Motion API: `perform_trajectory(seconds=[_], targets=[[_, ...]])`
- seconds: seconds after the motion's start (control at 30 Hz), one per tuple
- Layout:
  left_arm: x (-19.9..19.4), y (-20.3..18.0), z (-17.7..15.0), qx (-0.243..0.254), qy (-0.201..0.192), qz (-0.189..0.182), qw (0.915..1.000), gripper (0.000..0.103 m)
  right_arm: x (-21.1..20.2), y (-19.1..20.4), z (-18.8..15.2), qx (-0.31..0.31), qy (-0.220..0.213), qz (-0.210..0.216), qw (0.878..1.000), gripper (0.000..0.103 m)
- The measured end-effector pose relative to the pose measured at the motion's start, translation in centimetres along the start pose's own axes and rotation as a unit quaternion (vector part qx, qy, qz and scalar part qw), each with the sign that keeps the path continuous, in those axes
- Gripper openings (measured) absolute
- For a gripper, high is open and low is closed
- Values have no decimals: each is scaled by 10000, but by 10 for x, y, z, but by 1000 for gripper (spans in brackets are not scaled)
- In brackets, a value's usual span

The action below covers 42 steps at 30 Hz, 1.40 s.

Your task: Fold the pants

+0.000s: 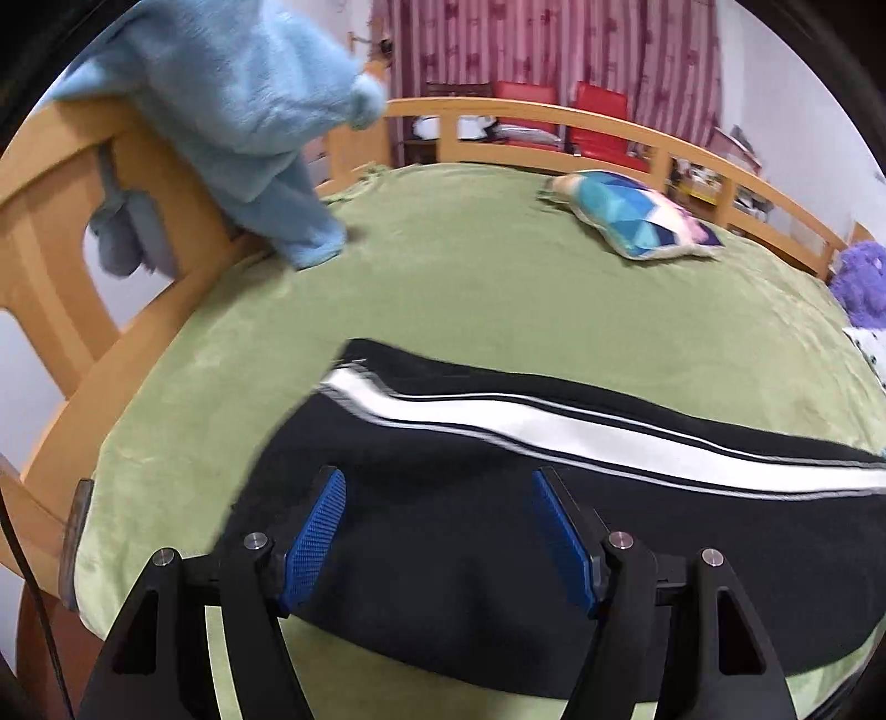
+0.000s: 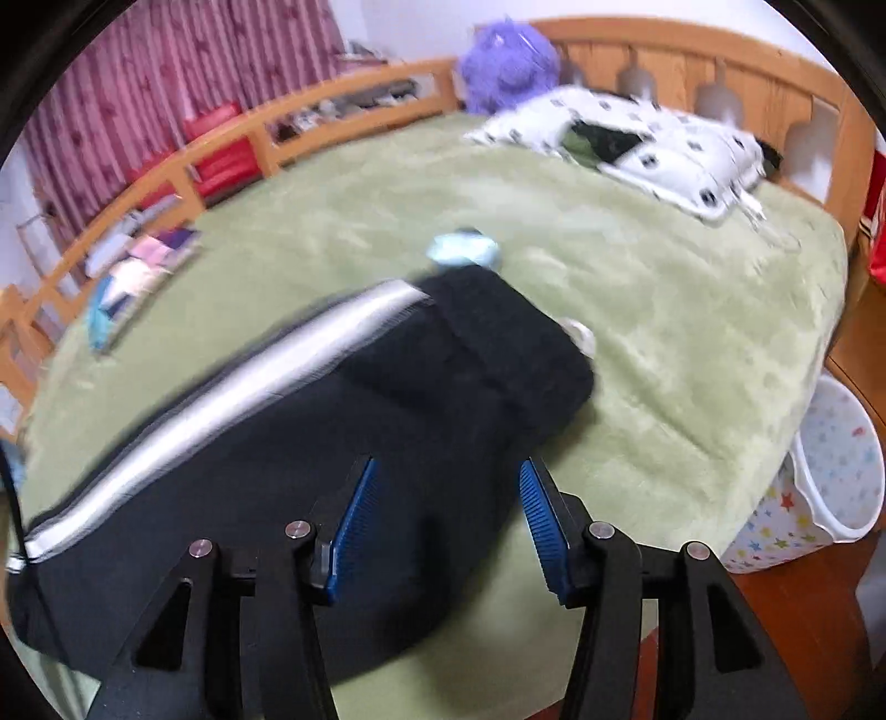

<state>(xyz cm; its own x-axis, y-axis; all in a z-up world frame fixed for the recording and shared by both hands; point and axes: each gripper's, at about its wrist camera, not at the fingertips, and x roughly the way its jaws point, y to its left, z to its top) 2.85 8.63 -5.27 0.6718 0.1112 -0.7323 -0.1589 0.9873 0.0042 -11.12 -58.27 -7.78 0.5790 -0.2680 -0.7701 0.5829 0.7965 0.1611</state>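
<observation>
Bedroom, wooden-railed bed [image 1: 554, 113] with a green blanket [image 1: 470, 277] over it, pink striped curtains [image 1: 554, 44] behind. Black pants [image 1: 470, 526] with a white side stripe [image 1: 581, 437] lie flat on the blanket along its near edge, laid lengthwise, one end by each gripper; fabric looks smooth, edges motion-blurred.

Left gripper [image 1: 437, 482] spread wide over the pants, blue pads [image 1: 315, 545] clear of the cloth, holding nothing. Right gripper [image 2: 448, 471] also spread wide, empty, above the pants' broad end [image 2: 498, 343].

Left view only: light blue fleece garment [image 1: 249, 111] draped over the rail, geometric blue pillow [image 1: 637, 221] beyond the pants.

Right view only: white patterned pillow [image 2: 637, 138] and purple plush [image 2: 506, 61] at the headboard, star-print bin [image 2: 819, 487] on the floor beside the bed, small pale blue item [image 2: 462, 249] just past the pants.
</observation>
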Motion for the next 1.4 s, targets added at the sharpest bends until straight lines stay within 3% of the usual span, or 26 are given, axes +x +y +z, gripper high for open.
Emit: perform_trajectory(seconds=[0.1, 0.27, 0.37, 0.43, 0.57, 0.6, 0.63, 0.67, 0.7, 0.77, 0.83, 0.9, 0.97, 1.13, 1.23, 1.27, 1.3, 1.4], targets=[[20, 31, 10, -189, 121, -198, 9996, 67, -21, 45, 7, -104, -191, 403, 9990, 53], [60, 63, 35, -315, 223, -295, 9988, 67, -25, 142, -12, -298, -295, 1225, 9916, 53], [94, 66, 54, -122, 513, -471, 9975, 67, -13, 196, -30, -519, -178, 1556, 9863, 53], [117, 64, 60, 106, 815, -396, 9958, 67, 1, 220, -41, -574, -48, 1722, 9834, 53], [152, 58, 66, 482, 1130, -222, 9922, 52, 16, 246, -58, -879, 92, 1717, 9812, 53], [161, 56, 65, 547, 1257, -230, 9903, 34, 17, 247, -60, -933, 74, 1673, 9815, 53], [167, 54, 63, 563, 1398, -462, 9875, 20, 16, 246, -62, -956, 50, 1638, 9818, 53], [168, 54, 63, 573, 1453, -621, 9858, 15, 17, 242, -62, -935, 32, 1625, 9823, 53], [162, 55, 67, 549, 1227, -688, 9885, 14, 17, 239, -62, -855, 1, 1633, 9829, 53], [131, 72, 83, 219, 290, -1074, 9936, 14, 24, 232, -60, -662, -29, 1643, 9842, 53], [121, 87, 98, -207, 155, -1462, 9889, 14, 29, 224, -58, -501, -12, 1643, 9851, 53], [125, 83, 106, -168, 88, -1440, 9894, 14, 33, 221, -57, -419, -5, 1615, 9860, 53], [139, 69, 105, 106, 139, -1077, 9940, 14, 39, 220, -56, -379, 41, 1596, 9865, 53], [173, 53, 93, 432, 737, -277, 9960, 27, 47, 225, -61, -562, 201, 1488, 9871, 53], [149, 65, 84, 261, 610, -354, 9972, 43, 52, 230, -67, -792, 291, 1373, 9869, 53], [141, 69, 81, 230, 564, -396, 9974, 61, 55, 231, -68, -812, 360, 1375, 9865, 53], [129, 73, 75, 210, 482, -432, 9977, 67, 58, 232, -70, -819, 441, 1397, 9858, 53], [98, 87, 55, 163, 325, -436, 9984, 67, 58, 234, -73, -844, 467, 1449, 9847, 53]])
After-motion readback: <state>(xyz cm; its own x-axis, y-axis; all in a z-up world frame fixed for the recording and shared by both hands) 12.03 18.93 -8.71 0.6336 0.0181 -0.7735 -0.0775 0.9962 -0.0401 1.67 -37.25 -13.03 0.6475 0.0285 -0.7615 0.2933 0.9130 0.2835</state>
